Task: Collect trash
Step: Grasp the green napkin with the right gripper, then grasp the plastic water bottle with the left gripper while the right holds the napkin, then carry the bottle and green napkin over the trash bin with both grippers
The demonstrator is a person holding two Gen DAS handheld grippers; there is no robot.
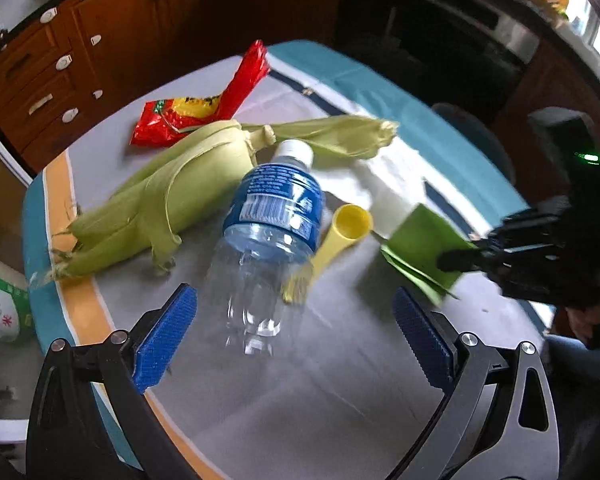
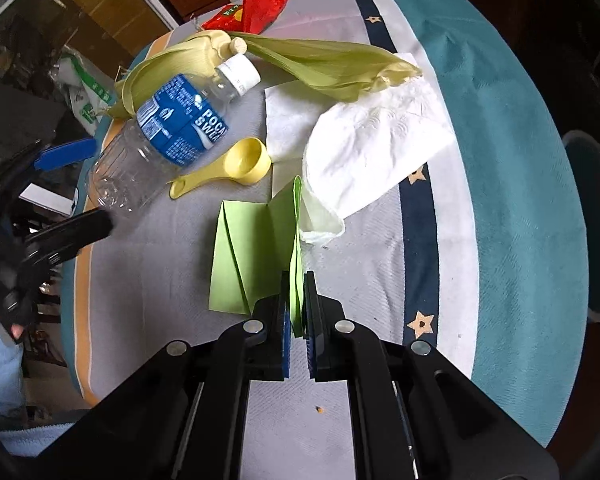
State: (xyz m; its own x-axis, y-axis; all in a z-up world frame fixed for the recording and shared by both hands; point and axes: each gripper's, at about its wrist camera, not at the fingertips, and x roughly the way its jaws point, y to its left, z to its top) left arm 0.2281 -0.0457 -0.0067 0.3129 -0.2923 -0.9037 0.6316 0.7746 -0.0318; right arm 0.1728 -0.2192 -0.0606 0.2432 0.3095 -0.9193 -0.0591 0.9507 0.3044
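Now right gripper [image 2: 299,312] clamped on green paper's [image 2: 252,256] edge, left gripper [image 1: 294,340] fingers apart above bottle [image 1: 268,236].

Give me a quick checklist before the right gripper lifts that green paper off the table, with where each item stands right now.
1. Right gripper shut on the folded green paper: ok, its pads pinch an upright fold.
2. Whole paper held: not ok, only one fold is pinched; the rest lies flat on the tablecloth.
3. White tissue clear of the paper: cannot tell, its lower corner sits right against the fold's far end.
4. Yellow scoop clear: ok, apart from the paper.
5. Left gripper out of the way: ok, open near the plastic bottle, off to the side.
6. Trash container in view: not ok, neither view shows one.
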